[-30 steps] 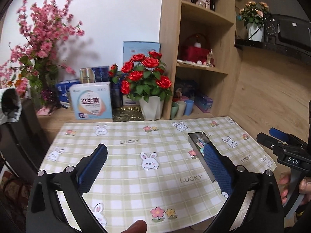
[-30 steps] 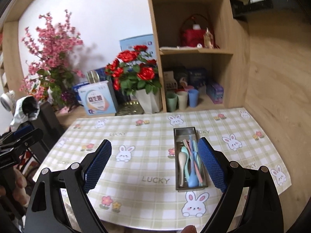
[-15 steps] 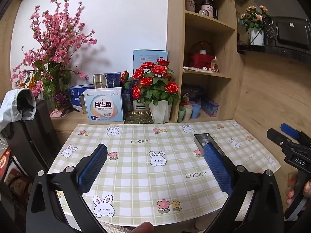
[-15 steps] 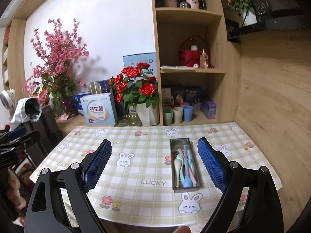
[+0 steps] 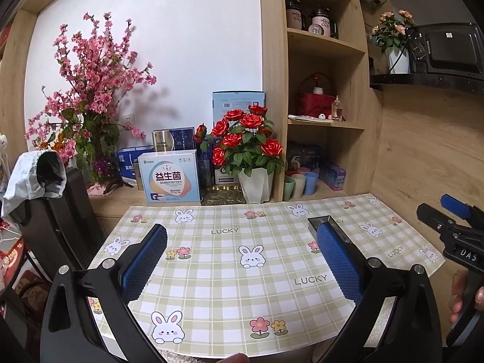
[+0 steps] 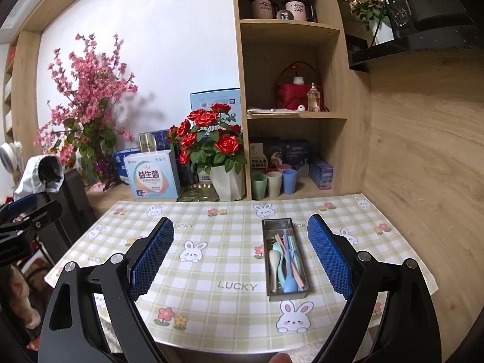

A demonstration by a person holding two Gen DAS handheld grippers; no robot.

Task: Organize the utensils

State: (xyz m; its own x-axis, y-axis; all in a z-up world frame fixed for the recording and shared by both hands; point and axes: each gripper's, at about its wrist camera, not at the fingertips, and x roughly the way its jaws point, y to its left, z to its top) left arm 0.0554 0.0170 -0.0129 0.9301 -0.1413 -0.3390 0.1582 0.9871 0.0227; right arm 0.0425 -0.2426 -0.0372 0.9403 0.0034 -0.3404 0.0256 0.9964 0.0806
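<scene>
Bright, even indoor light; sharp centres, strong fisheye bending and dark vignetted corners.

Metal tray [image 6: 286,295] on the tabletop [image 6: 211,272] right of centre, utensils [image 6: 286,260] inside it, cups [image 6: 273,183] behind on the shelf, rose pot [image 6: 227,183] to their left.

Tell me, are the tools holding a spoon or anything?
No. The left tool and right tool are both open and empty; the spoons lie in the metal tray.
</scene>
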